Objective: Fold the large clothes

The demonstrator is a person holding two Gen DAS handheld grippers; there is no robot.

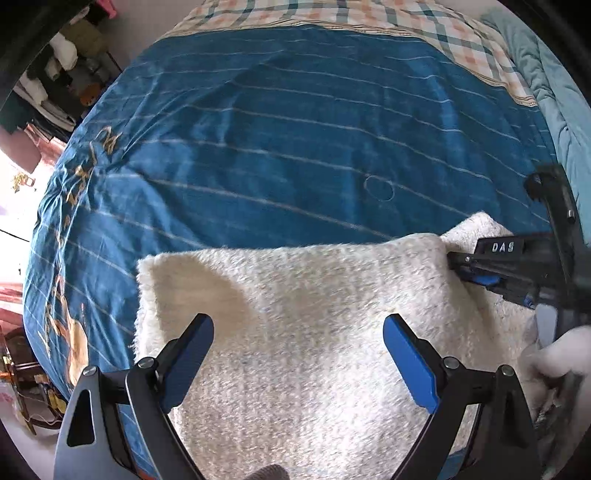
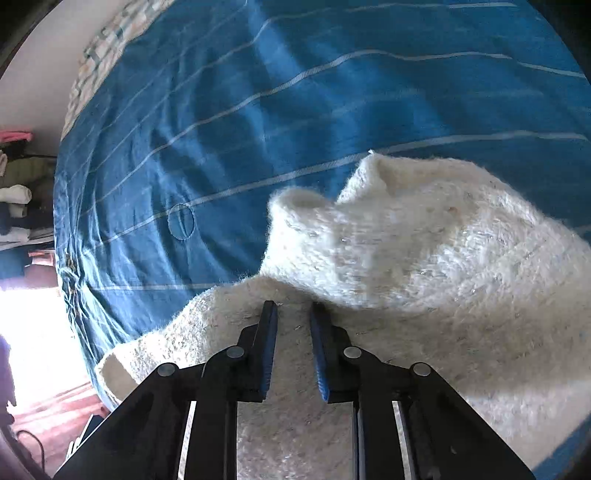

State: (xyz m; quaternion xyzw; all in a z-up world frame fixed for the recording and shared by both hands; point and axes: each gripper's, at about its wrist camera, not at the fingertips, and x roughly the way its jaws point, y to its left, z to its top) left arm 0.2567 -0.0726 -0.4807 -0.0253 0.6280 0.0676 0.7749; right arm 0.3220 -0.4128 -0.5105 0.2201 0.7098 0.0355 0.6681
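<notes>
A fluffy white knitted garment (image 1: 306, 325) lies folded on a blue striped bedspread (image 1: 277, 140). My left gripper (image 1: 298, 332) is open and empty, hovering over the garment's near part. My right gripper (image 1: 458, 266) comes in from the right and sits at the garment's far right edge. In the right wrist view the garment (image 2: 424, 258) is bunched into a raised fold on the right, and my right gripper (image 2: 293, 314) has its jaws nearly closed with white fabric between them.
The blue bedspread (image 2: 258, 110) covers the bed, with a checked sheet (image 1: 369, 14) and a teal quilt (image 1: 554, 96) at the far end. The bed's left edge drops to a reddish floor (image 2: 55, 406). Shelves with clothes (image 1: 62, 62) stand at far left.
</notes>
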